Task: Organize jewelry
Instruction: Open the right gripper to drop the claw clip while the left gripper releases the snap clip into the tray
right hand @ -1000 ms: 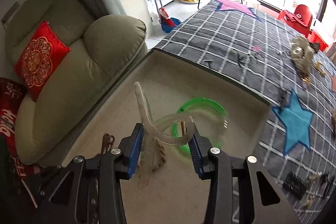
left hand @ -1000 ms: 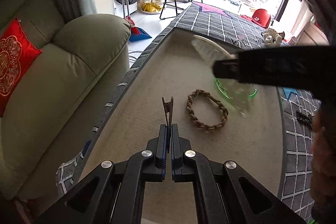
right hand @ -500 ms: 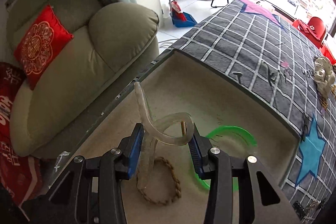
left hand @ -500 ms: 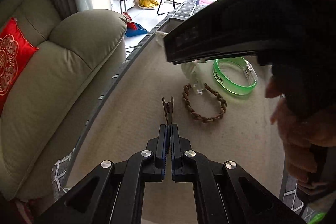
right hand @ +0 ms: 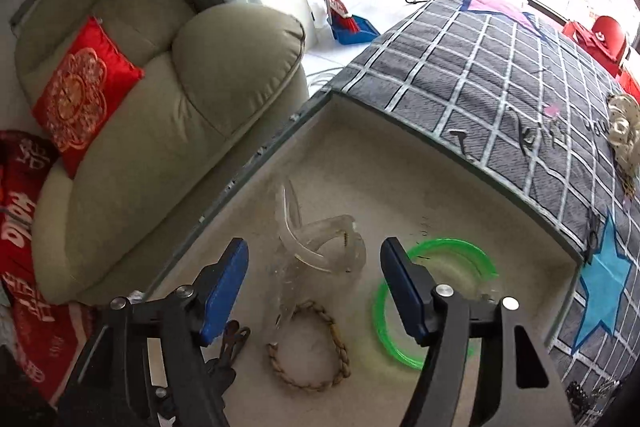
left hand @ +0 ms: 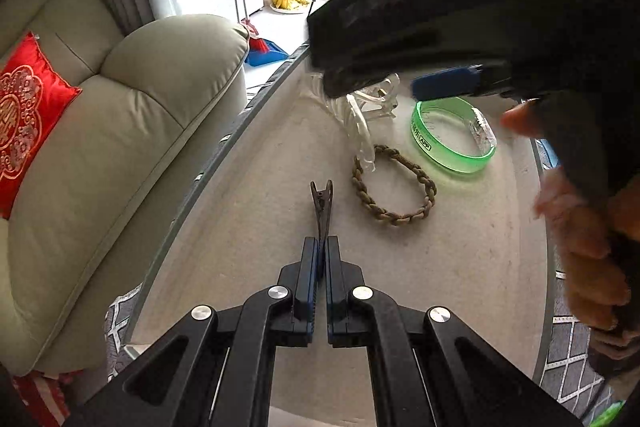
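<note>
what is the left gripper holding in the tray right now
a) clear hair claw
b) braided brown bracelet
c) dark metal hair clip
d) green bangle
c: the left gripper is shut on the dark metal hair clip, whose forked end sticks out past its fingertips above the tray.

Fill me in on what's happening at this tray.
A person is sorting jewelry into a beige tray with two hand-held grippers. The right hand-held gripper has just been opening, and the clear plastic hair claw sits between its jaws, free of the pads, beside a braided bracelet and a green bangle. The left hand-held gripper is shut on a dark metal hair clip above the tray floor.
</note>
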### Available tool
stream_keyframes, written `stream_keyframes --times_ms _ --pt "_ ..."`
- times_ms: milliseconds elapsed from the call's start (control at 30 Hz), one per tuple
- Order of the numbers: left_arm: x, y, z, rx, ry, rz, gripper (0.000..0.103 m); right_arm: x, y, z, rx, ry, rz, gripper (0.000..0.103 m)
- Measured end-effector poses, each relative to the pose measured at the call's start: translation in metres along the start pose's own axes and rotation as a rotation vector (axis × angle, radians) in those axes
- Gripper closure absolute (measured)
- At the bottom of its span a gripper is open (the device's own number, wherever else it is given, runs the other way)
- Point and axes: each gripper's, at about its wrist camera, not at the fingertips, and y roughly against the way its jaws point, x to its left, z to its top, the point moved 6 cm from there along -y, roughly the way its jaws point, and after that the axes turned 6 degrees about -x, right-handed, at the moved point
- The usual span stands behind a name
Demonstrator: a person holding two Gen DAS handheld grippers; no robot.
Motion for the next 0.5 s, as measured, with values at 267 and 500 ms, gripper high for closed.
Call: stream_keyframes --times_ms 267,500 --pt "-0.006 0.011 0.0 -0.012 0.008 0.017 0.098 -0.026 0.043 -0.014 -0.072 -0.084 -0.011 0.029" --pt "-0.009 0.018 0.0 -0.016 0.003 0.039 0.098 -0.055 0.07 -0.043 -0.091 -0.186 -0.005 0.029"
